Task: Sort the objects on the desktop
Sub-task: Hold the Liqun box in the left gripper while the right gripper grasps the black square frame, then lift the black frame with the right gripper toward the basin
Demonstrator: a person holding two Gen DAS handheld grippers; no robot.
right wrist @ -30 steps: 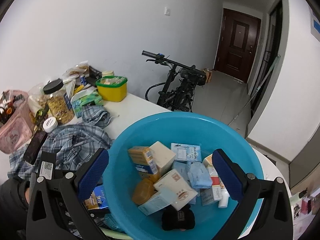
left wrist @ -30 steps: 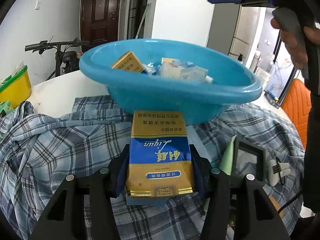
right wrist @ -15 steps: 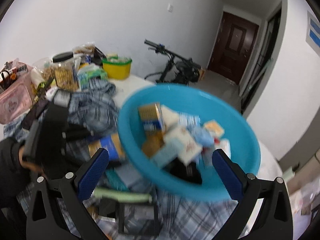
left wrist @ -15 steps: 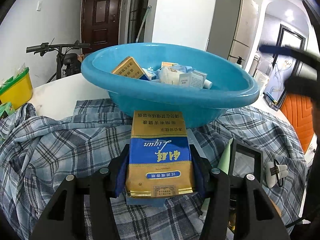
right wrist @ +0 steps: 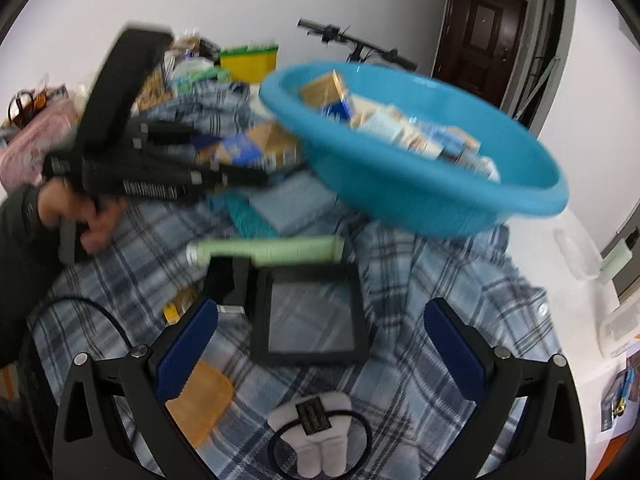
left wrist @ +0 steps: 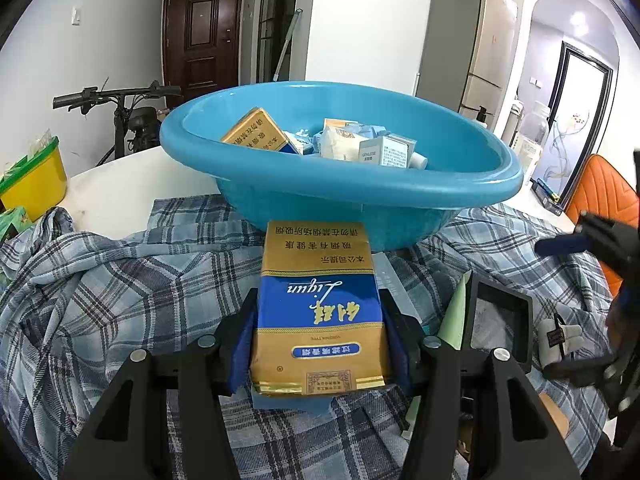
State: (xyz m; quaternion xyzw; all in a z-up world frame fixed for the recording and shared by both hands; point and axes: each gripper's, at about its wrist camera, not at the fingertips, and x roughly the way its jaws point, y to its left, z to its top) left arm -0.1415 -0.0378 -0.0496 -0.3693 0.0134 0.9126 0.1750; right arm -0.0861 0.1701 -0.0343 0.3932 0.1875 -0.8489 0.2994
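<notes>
My left gripper (left wrist: 318,340) is shut on a gold and blue cigarette pack (left wrist: 320,304), held just in front of the blue basin (left wrist: 360,196), which holds several small boxes. The pack also shows blurred in the right wrist view (right wrist: 244,146), with the left gripper (right wrist: 224,160) around it. My right gripper (right wrist: 320,344) is open and empty, low over the plaid cloth (right wrist: 440,280), above a black framed box (right wrist: 312,316) and a white plush hair tie (right wrist: 316,436). The basin (right wrist: 420,184) lies beyond it.
A green tube (right wrist: 264,250), an orange pad (right wrist: 204,400) and a teal item (right wrist: 248,216) lie on the cloth. A yellow tub (left wrist: 32,184) stands at the left, with jars and a pink bag (right wrist: 32,140) beyond. A bicycle (left wrist: 128,120) stands behind the table.
My right gripper has swung down from over the basin to low above the cloth near the black framed box. My left gripper still holds the pack in the same place.
</notes>
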